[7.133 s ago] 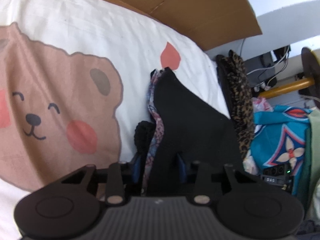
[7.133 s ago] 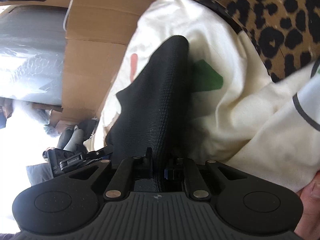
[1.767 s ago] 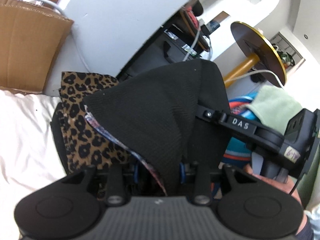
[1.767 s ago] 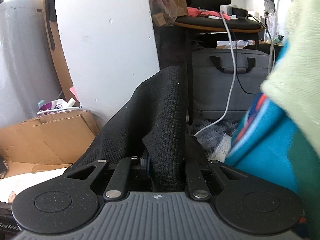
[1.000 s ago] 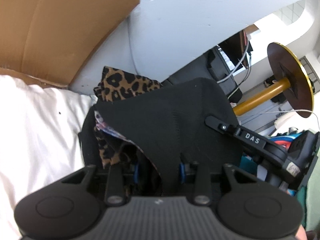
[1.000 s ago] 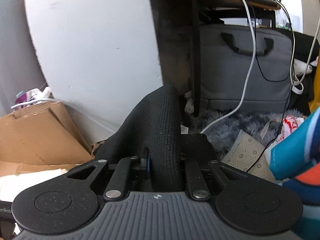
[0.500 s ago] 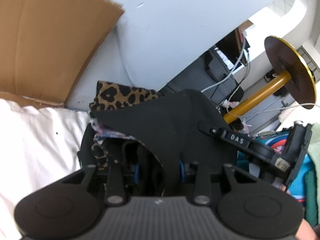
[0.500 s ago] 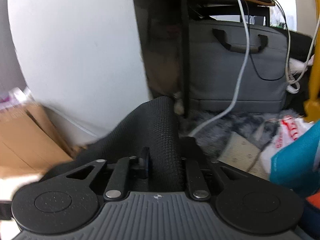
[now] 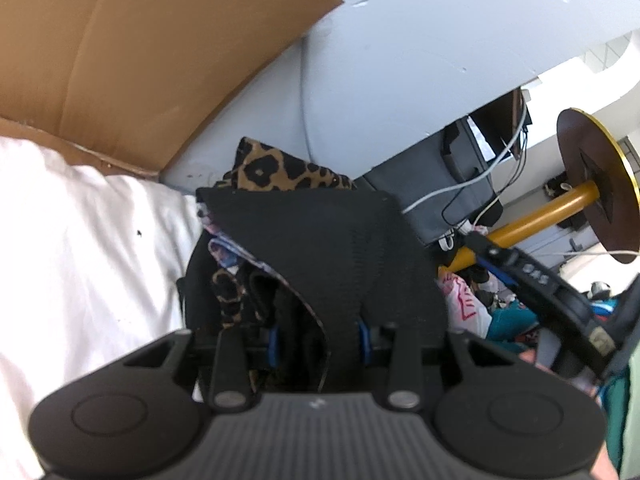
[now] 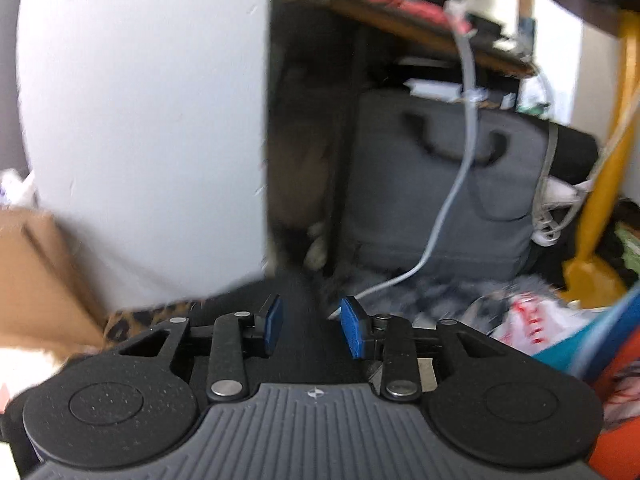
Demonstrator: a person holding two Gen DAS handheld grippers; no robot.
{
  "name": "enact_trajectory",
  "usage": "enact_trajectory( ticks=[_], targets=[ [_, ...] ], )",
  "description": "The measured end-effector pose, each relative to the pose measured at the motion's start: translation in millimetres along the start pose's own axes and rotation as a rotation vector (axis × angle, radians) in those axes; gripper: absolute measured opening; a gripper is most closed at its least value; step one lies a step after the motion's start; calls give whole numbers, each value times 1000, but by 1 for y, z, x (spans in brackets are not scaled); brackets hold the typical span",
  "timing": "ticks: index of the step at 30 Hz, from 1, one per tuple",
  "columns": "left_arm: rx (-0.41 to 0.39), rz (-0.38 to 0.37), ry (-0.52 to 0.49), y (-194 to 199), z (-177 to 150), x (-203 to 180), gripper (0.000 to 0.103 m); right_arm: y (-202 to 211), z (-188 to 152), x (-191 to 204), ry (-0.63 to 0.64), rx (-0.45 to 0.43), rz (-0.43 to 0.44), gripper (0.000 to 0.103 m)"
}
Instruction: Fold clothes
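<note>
The black knit garment [image 9: 320,240] is pinched in my left tongs [image 9: 319,338]; its fold rises between the blue pads [image 9: 363,343] and spreads out over a leopard-print piece [image 9: 276,168] that lies just behind it. A strip of patterned lining shows under the black edge. My right tongs [image 10: 310,326] have just been opening: their blue pads [image 10: 352,328] stand apart with a gap between them, and only dark cloth lying lower down shows through that gap, touching neither pad.

Left of the garment spreads the white bedding [image 9: 80,248], and beyond that, touching its far edge, a brown cardboard sheet [image 9: 140,48] leans against a pale wall [image 9: 420,48]. Right of the garment I see the other tongs' black arm, a grey laptop bag [image 10: 440,184] with a white cable [image 10: 452,184] hanging across it, and a yellow post [image 9: 548,210] carrying a dark round top. Near the bag's foot lie grey fluffy rug and teal and orange cloth [image 10: 600,344]. A wooden shelf [image 10: 420,28] sits above the bag, blurred.
</note>
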State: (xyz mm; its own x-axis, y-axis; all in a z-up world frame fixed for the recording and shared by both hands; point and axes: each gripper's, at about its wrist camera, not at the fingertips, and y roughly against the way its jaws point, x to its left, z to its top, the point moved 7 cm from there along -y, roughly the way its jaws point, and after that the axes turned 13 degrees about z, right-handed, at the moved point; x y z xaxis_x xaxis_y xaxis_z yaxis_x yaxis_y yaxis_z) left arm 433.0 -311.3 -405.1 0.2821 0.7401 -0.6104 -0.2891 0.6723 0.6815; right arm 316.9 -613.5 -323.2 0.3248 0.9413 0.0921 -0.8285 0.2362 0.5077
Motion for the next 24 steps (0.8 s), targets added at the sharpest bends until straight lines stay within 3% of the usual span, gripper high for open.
enact_trajectory(
  ticks=[6,8,9,15,16,19,23,24],
  targets=[
    [7,10,-7,4,8,-1,46,19,-28,19,-46,10,99,39],
    [-24,19,0,8,15,1,63,22,-44,26,-66,30,124,39],
    [-39,27,-1,9,19,2,66,24,-50,30,-79,35,134,39],
    [-39,9,9,-7,36,9,67,35,-71,48,-142,40,192,39],
    [-47,8,23,-8,39,12,63,37,-74,52,-149,38,201,39],
    [-133,-26,55,2,51,17,35,40,-79,67,-133,46,237,39],
    [-172,3,6,9,63,14,12,36,-84,88,-95,72,272,39],
    [-178,15,-7,10,65,14,11,33,-85,92,-94,74,276,39]
  ],
)
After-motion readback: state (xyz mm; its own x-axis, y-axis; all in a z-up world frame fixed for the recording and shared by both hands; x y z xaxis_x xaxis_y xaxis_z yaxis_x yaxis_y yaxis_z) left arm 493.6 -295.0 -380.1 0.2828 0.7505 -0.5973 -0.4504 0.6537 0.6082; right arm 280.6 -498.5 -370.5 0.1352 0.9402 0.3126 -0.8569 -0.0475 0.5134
